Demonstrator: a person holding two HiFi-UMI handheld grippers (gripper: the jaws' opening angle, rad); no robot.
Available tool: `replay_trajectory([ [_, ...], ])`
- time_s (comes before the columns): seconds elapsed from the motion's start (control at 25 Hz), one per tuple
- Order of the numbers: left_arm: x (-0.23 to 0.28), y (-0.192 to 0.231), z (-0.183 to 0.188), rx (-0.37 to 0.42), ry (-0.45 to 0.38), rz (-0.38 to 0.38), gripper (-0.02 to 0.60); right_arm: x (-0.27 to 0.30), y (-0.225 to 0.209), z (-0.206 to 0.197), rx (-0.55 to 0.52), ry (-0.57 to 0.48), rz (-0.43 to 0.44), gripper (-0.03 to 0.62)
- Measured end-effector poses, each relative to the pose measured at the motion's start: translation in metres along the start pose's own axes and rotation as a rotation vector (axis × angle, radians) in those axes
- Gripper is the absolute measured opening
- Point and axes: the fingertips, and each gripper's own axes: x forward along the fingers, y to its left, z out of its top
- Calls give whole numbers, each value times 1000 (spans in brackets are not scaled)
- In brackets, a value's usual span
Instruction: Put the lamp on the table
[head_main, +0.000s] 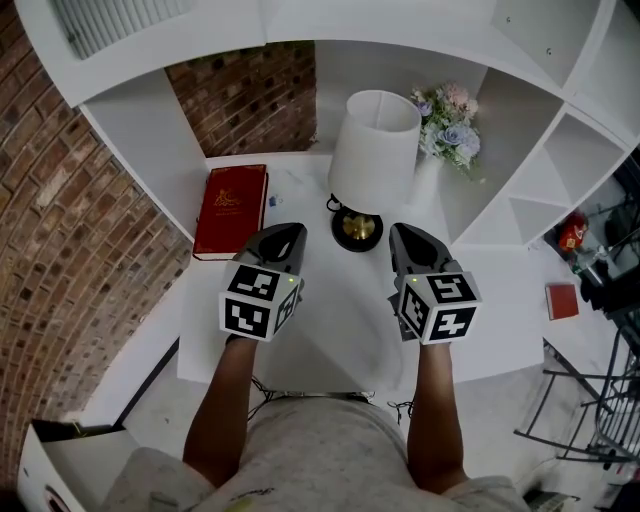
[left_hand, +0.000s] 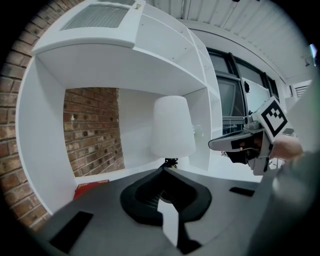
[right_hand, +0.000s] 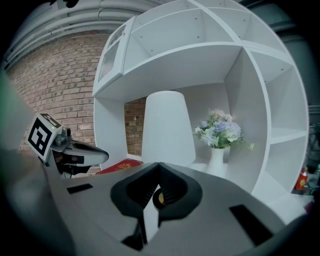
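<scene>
The lamp (head_main: 372, 165) stands upright on the table (head_main: 330, 330), just beyond your left gripper (head_main: 288, 236) and right gripper (head_main: 402, 236), both pressed together empty, so move gently near it.

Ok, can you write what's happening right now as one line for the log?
lamp: upright on table | left gripper: shut, empty, short of lamp | right gripper: shut, empty, short of lamp

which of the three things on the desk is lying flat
The red book, left of the lamp, lies flat; the lamp and the vase of flowers both stand upright.
</scene>
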Motion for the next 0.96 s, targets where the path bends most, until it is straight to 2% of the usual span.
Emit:
replay_trajectory([
  [0.96, 4, -6, -7, -13, 19, -15, -2, 0, 3, -5, 16, -6, 2, 3],
])
